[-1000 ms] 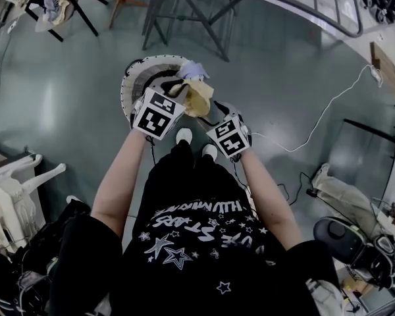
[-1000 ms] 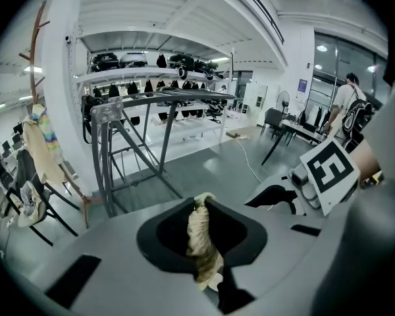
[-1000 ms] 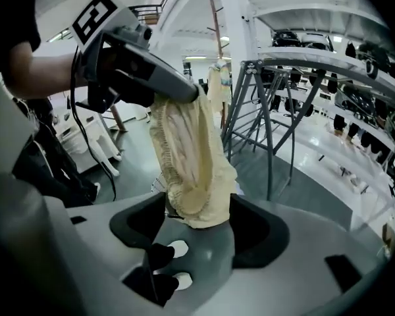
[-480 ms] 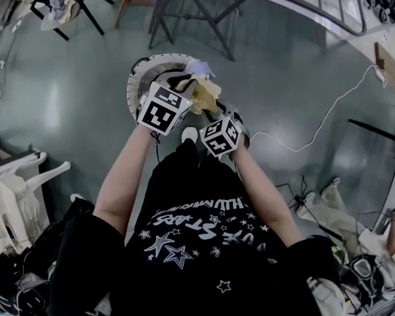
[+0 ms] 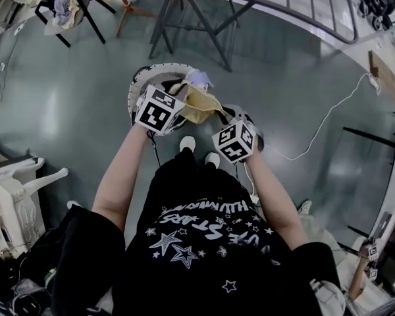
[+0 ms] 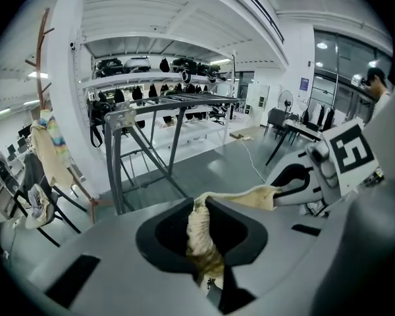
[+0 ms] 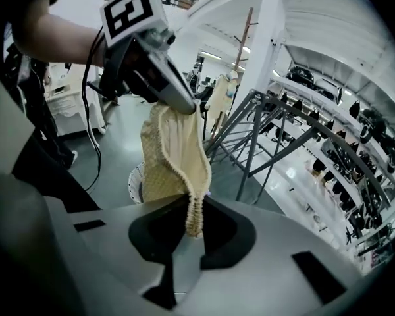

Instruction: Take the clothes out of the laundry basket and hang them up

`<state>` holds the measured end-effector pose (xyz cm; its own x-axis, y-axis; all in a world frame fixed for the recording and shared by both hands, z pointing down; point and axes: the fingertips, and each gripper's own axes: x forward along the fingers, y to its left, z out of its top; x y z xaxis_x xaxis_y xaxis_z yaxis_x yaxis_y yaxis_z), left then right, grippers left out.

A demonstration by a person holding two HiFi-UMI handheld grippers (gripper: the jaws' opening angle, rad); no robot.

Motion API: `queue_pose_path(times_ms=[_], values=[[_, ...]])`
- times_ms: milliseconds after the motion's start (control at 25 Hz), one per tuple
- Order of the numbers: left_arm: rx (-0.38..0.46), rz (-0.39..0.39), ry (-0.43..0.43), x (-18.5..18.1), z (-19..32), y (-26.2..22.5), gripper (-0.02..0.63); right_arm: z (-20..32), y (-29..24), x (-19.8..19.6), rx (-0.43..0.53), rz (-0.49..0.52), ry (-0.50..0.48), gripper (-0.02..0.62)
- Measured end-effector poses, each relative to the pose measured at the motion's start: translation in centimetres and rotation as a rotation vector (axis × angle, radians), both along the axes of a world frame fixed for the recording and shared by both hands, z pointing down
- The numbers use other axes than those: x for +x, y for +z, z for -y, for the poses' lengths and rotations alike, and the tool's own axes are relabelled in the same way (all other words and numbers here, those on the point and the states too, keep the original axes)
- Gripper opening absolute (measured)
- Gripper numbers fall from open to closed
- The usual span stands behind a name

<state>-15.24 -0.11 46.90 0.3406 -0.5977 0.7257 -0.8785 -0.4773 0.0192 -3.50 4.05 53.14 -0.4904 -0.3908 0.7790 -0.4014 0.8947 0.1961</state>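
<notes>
A cream knitted garment (image 5: 201,104) hangs stretched between both grippers above the round white laundry basket (image 5: 137,83). My left gripper (image 5: 178,94) is shut on one bunched end of it, seen pinched between the jaws in the left gripper view (image 6: 201,209). My right gripper (image 5: 225,116) has just been closing and now pinches the garment's ribbed edge (image 7: 193,216). In the right gripper view the cloth (image 7: 174,160) runs up to the left gripper (image 7: 183,104). A pale lilac piece (image 5: 199,79) lies in the basket.
A grey metal clothes rack (image 5: 204,12) stands just beyond the basket. Chairs draped with clothes (image 5: 66,8) are at the far left, a white chair (image 5: 13,189) at my left. A white cable (image 5: 322,120) crosses the floor on the right.
The right gripper has shut on the cream garment's edge and risen. The garment, bunched at the left gripper before, is now pulled out between the two grippers above the basket.
</notes>
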Motion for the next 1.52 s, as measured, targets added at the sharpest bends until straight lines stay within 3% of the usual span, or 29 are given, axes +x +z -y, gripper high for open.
queue_pose_path(times_ms=[280,720,1120,1520], values=[[0.013,-0.036,-0.059,-1.4,-2.1,0.7,0.083,0.4,-5.3,-0.7,0.018,0.015,-0.112,0.044],[0.035,-0.078,-0.108,-2.1,-3.5,0.6,0.112,1.7,-12.8,-4.3,0.181,0.050,-0.221,0.043],[-0.042,-0.214,-0.078,0.6,-5.3,3.3,0.251,1.0,-13.8,-5.5,0.209,0.064,-0.255,0.043],[-0.042,-0.283,-0.120,-1.4,-7.2,3.7,0.265,0.2,-13.3,-6.3,0.209,0.082,-0.266,0.043]])
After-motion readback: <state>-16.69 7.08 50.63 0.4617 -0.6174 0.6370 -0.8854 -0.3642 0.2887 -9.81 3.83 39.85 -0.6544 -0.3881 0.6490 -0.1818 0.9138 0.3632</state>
